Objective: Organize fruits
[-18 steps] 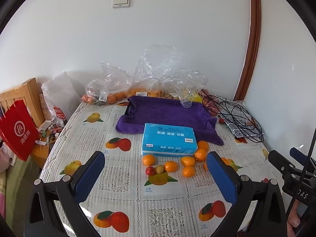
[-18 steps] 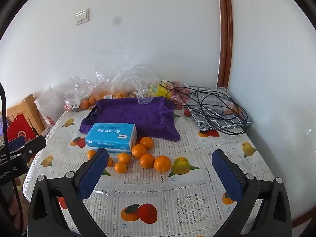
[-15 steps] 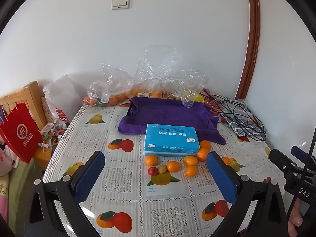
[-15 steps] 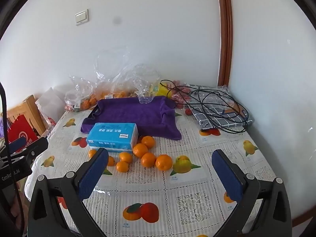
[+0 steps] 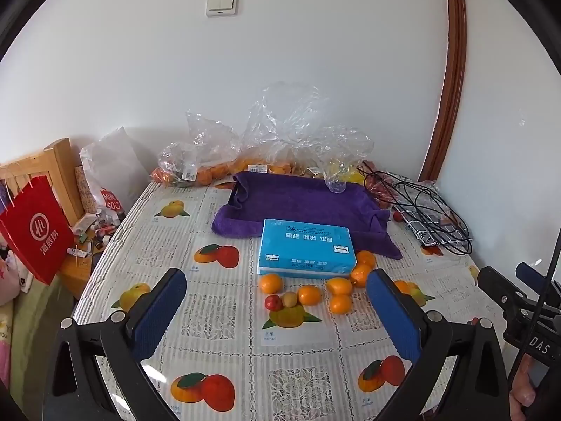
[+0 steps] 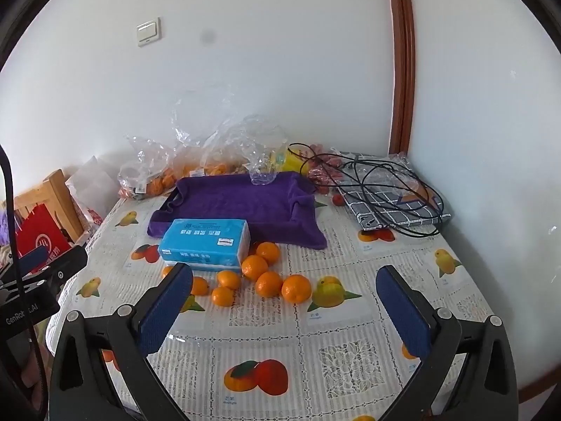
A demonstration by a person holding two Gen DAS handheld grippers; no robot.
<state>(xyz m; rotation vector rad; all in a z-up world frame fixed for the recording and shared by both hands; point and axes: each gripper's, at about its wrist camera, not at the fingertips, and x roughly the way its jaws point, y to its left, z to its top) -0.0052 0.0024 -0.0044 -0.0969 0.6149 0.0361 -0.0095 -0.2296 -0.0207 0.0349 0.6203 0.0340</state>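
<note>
Both cameras now frame the table from slightly farther back, the loose oranges (image 6: pixel 268 282) sitting lower in view; small, round and glossy, they cluster against the near edge of the blue tissue pack (image 6: pixel 207 238). A red fruit (image 5: pixel 272 302) and a tan fruit (image 5: pixel 289 299) lie touching among them on the fruit-print tablecloth (image 5: pixel 217 319). Left gripper (image 5: pixel 277 314) and right gripper (image 6: pixel 284 310) hover above with fingers spread wide, holding nothing.

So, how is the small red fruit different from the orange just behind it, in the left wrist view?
The small red fruit is red; the orange is orange. The red fruit looks clearly smaller. It touches a small yellowish fruit, while the orange lies close in front of the blue tissue pack. Both are roundish and loose on the tablecloth.
</note>
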